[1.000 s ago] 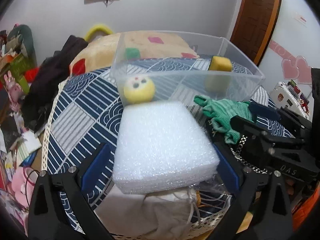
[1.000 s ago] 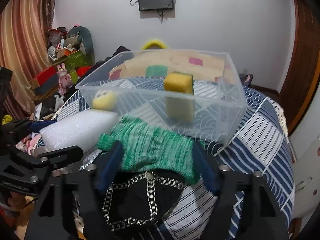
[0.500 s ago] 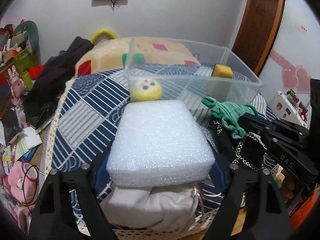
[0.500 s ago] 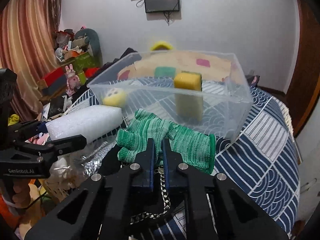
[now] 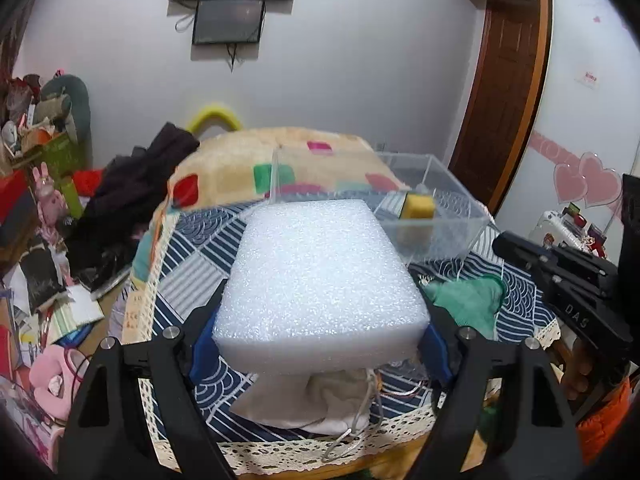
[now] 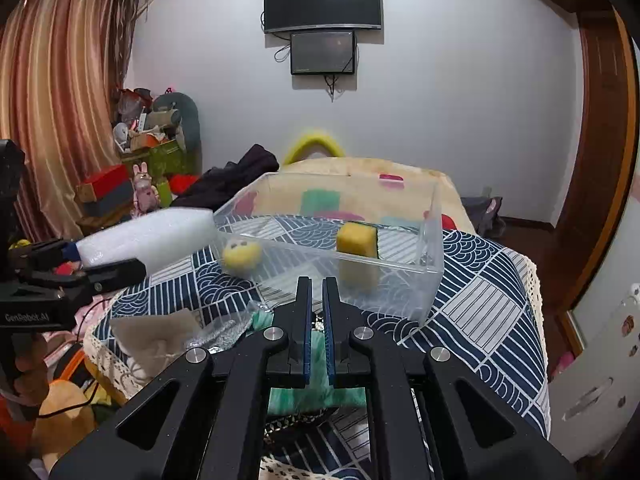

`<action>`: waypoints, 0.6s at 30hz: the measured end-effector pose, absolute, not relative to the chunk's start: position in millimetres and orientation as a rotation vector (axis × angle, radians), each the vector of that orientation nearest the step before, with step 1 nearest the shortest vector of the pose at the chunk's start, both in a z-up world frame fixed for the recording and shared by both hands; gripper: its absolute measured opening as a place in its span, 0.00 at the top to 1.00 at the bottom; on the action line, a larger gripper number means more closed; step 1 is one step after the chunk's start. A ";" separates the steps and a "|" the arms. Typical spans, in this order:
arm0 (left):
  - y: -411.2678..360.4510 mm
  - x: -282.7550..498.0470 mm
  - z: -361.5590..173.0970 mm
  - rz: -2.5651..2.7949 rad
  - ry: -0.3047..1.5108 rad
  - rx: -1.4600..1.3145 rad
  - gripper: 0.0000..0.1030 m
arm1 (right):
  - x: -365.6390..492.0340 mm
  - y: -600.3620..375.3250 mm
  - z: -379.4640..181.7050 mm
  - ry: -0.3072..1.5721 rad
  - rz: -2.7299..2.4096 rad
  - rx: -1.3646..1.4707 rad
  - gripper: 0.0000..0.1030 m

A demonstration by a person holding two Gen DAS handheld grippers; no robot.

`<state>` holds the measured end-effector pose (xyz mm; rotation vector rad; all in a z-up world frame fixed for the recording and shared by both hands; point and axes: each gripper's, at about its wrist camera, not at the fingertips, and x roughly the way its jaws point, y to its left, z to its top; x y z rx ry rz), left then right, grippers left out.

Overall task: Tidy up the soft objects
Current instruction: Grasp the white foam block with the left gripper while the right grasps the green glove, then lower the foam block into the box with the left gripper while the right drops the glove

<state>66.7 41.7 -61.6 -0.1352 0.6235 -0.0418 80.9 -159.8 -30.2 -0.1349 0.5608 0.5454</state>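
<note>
My left gripper [image 5: 320, 328] is shut on a white foam block [image 5: 320, 276] and holds it above the patterned tablecloth, near the clear plastic bin [image 5: 452, 200]. The block also shows in the right wrist view [image 6: 148, 236]. My right gripper [image 6: 316, 292] is shut on a green knit glove [image 6: 316, 392], which hangs below its fingers; the glove shows in the left wrist view [image 5: 468, 300]. The bin [image 6: 434, 240] holds a yellow sponge [image 6: 356, 238] and a yellow plush ball [image 6: 242, 254].
A white drawstring pouch [image 5: 320, 400] lies at the table's front edge under the foam. A black item with a chain [image 6: 296, 420] lies under the glove. A patchwork cushion [image 5: 240, 172] sits behind the bin. Clutter fills the floor at left.
The left gripper has lifted the foam block up toward the bin. The right gripper shut on the green glove and has raised it off the table.
</note>
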 end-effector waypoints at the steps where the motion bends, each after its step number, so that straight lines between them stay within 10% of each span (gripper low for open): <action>1: 41.9 65.6 -58.7 -0.039 0.615 -0.133 0.21 | 82.5 -157.3 -30.1 0.575 0.556 -0.135 0.95; 3: 42.1 63.6 -53.8 -0.036 0.598 -0.133 0.21 | 86.1 -159.5 -35.9 0.618 0.543 -0.121 0.91; 7: 43.3 62.9 -51.1 -0.037 0.589 -0.137 0.21 | 85.9 -160.6 -54.9 0.680 0.539 -0.108 0.23; 12: 43.6 66.0 -56.5 -0.041 0.604 -0.144 0.21 | 84.8 -153.0 -73.9 0.725 0.530 -0.165 0.24; 15: 43.5 67.1 -58.9 -0.046 0.610 -0.150 0.21 | 90.0 -153.8 -83.9 0.773 0.551 -0.151 0.67; 18: 44.6 67.8 -59.6 -0.042 0.609 -0.145 0.21 | 88.4 -156.1 -83.0 0.766 0.555 -0.152 0.83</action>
